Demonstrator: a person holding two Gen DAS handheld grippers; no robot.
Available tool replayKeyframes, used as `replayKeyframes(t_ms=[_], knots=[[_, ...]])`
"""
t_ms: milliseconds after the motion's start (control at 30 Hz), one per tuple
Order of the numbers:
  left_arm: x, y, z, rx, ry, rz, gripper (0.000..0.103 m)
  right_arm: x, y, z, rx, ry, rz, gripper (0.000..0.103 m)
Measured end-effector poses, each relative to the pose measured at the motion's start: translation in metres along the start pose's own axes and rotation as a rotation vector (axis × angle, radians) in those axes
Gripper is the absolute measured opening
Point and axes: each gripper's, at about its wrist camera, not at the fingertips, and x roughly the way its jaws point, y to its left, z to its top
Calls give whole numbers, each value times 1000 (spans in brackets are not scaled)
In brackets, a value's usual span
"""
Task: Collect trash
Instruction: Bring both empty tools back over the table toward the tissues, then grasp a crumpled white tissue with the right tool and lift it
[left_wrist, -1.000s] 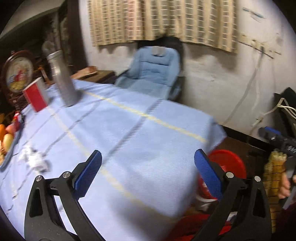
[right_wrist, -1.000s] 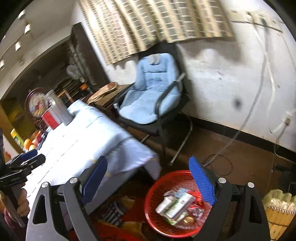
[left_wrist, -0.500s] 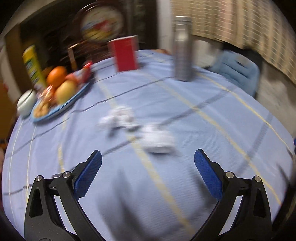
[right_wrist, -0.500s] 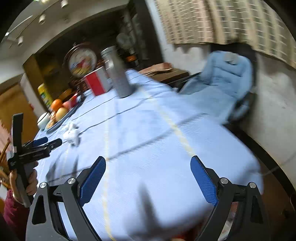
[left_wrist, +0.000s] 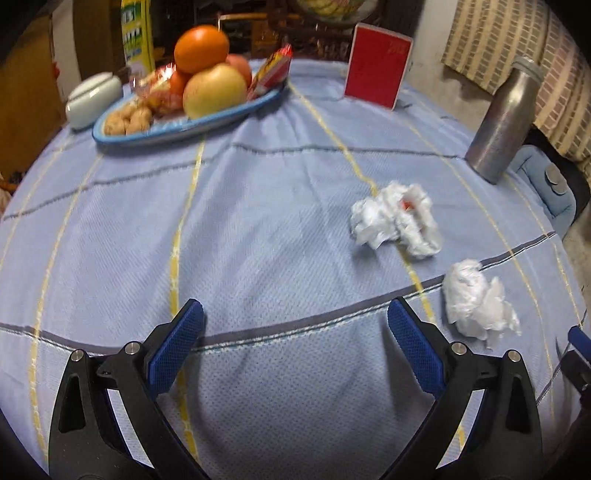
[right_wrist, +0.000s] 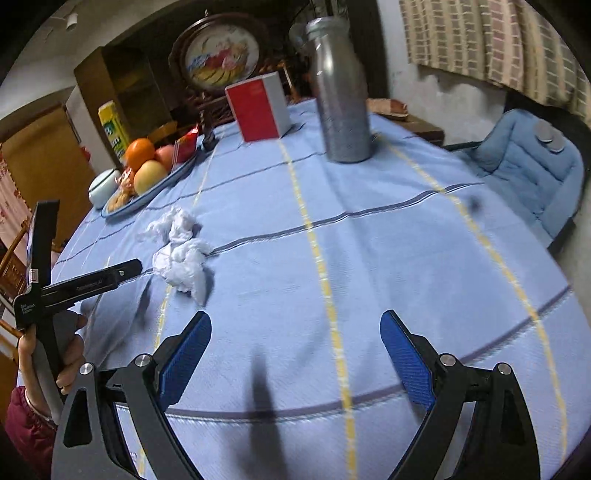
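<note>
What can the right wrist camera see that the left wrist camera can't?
Only the right wrist view shows the round framed picture, the whole blue chair and a hand holding the left gripper. Only the left wrist view shows the orange mark inside the farther tissue wad. Both show the two tissue wads, including the nearer tissue wad, plus the fruit plate, red box, steel bottle and blue tablecloth.

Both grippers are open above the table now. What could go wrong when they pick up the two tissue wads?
1. The near wad lies close to the table edge; a sideways push could knock it off.
2. The far wad is loose and spread out, so the jaws may pinch only part, or catch the tablecloth.
3. Both wads lie between the left gripper and right gripper, so these could collide.
</note>
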Motion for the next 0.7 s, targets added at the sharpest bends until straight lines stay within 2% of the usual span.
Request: replayKeyframes(t_ms=[200,600,700], knots=[[5,-17,-4,75,-4,92,97,10,17,2,-40,25,3,91],[7,-15,-5,53,-14,100,98,44,61,25,-83,49,67,91],[7,-15,-5,51,-14,103,98,52,69,32,-86,59,98,86]])
